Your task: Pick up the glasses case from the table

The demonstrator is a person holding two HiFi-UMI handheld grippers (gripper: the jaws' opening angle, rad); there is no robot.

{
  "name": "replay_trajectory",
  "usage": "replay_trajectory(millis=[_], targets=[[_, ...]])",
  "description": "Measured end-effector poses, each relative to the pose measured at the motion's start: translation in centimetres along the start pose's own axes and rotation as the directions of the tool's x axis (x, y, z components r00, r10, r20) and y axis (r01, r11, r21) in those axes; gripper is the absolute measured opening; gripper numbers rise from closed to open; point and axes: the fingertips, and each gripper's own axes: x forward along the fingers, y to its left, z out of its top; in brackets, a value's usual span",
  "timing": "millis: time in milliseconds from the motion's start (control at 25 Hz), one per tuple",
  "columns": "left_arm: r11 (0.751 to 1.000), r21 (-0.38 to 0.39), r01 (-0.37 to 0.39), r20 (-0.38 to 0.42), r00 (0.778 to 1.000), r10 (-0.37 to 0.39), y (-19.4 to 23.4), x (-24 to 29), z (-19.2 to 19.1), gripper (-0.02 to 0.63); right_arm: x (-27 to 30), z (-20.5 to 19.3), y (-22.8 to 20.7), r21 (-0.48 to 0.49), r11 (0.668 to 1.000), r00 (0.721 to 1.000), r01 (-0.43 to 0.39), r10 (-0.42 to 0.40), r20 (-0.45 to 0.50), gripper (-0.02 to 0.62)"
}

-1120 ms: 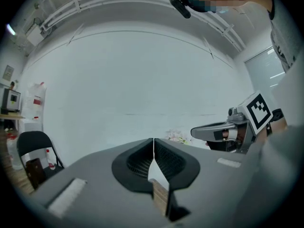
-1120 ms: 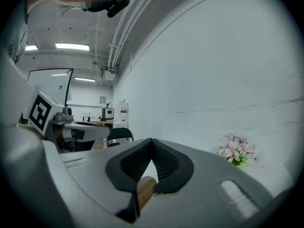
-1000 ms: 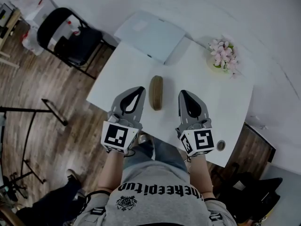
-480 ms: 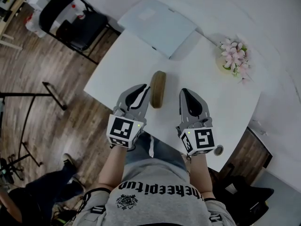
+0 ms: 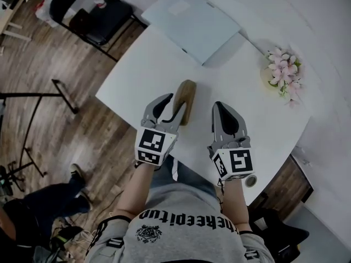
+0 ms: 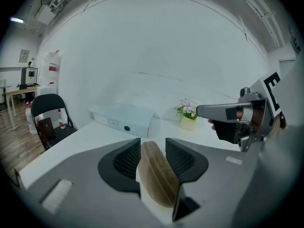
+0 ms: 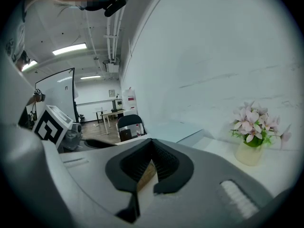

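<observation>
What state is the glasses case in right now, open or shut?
Shut. The glasses case lies on the table as one smooth brown shell, with no raised lid and no inside showing.

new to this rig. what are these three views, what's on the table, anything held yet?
There is no robot here. A person holds a two-jaw gripper in each hand, and the cubes with square markers are part of the grippers.

The head view comes from a camera on the person's head, looking steeply down. The left and right gripper views come from a camera riding on each gripper, looking along its jaws.

On the white table are a brown glasses case, a flat pale box and a pot of pink flowers.

The left gripper has just been opening its jaws, which now stand on either side of the case's near end. They do not look clamped yet, and the case rests on the table. The right gripper is shut and empty, beside the case.
</observation>
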Motion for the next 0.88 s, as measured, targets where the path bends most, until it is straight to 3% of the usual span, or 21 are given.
replay_trajectory(millis=[880], targets=[[0.995,-0.029,-0.096,-0.198,0.976,0.088,-0.9,4.7,-4.7,0.328,2.1,-1.7,-2.6,0.040,0.998,0.996,-0.054,0.056,-0.062,0.003]])
